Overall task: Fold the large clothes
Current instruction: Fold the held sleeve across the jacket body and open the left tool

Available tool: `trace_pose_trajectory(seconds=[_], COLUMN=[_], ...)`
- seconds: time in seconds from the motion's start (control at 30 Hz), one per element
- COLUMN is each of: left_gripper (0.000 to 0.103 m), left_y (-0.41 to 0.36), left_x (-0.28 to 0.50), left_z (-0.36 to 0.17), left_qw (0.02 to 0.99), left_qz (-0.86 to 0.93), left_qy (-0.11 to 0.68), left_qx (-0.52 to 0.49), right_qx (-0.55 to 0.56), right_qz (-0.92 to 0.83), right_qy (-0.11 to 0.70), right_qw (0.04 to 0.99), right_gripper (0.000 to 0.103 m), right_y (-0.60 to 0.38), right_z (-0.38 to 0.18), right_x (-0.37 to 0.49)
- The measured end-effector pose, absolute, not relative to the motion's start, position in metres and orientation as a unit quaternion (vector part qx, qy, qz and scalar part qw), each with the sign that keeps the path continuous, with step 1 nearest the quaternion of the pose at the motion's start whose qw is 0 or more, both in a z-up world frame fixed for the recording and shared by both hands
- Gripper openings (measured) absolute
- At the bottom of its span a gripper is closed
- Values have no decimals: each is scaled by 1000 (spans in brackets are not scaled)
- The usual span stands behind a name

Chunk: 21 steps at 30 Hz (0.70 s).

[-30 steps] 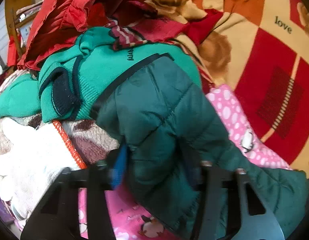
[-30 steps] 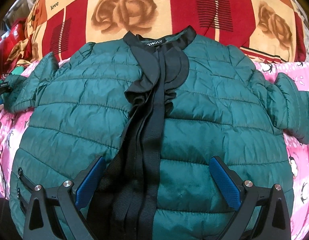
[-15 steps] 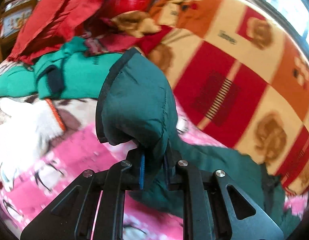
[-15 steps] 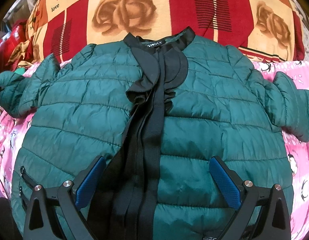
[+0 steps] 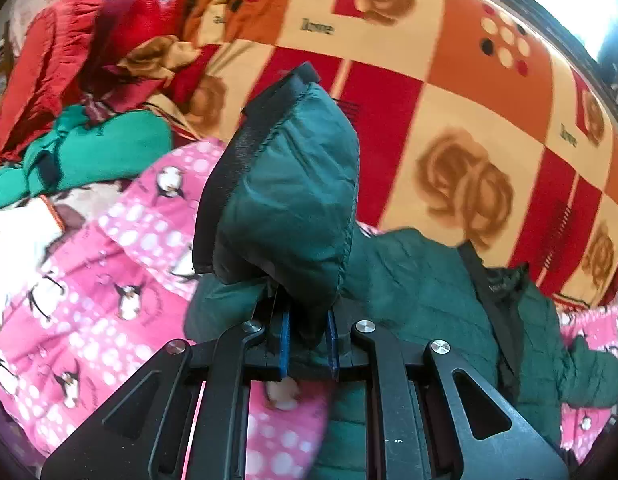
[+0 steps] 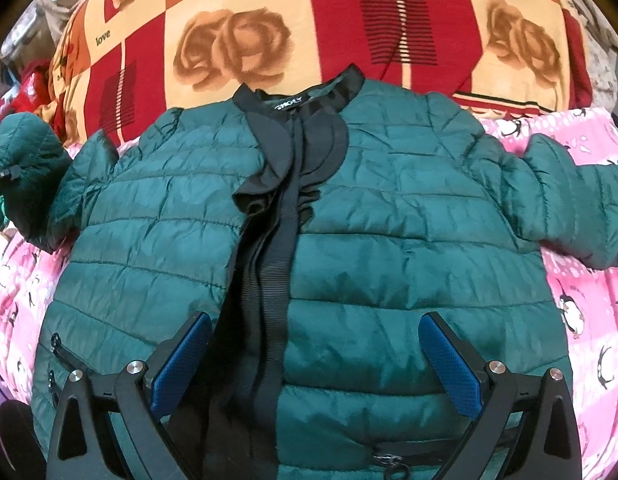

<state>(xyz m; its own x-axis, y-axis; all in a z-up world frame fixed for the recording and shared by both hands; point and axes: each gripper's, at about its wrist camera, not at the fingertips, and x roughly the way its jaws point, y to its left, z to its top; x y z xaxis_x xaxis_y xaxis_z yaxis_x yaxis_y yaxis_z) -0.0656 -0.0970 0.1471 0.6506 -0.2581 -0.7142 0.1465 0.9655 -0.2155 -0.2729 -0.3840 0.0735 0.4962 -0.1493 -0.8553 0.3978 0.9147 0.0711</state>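
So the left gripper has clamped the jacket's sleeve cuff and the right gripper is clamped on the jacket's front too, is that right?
Not quite. The left gripper is shut on the sleeve cuff of the green jacket, as the left wrist view shows. But the right gripper is open: in the right wrist view its blue pads stand wide apart over the jacket's front, gripping nothing.

Left claw (image 5: 307, 340) closed on jacket sleeve (image 5: 289, 200), lifted it off clothes pile toward jacket body.
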Motion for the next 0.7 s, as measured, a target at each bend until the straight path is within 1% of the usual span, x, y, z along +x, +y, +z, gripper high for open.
trace_pose_trajectory(seconds=[0.7], left_gripper=[12], left_y=[-215], left_x=[-130], left_z=[156], left_qw=[891], left_qz=[-208], left_qy=[403], left_qx=[5], right_qx=[134], right_qz=[-191], right_qy=[476], right_qw=[848], right_gripper=[103], right_y=[-411], right_z=[63], right_x=[-292])
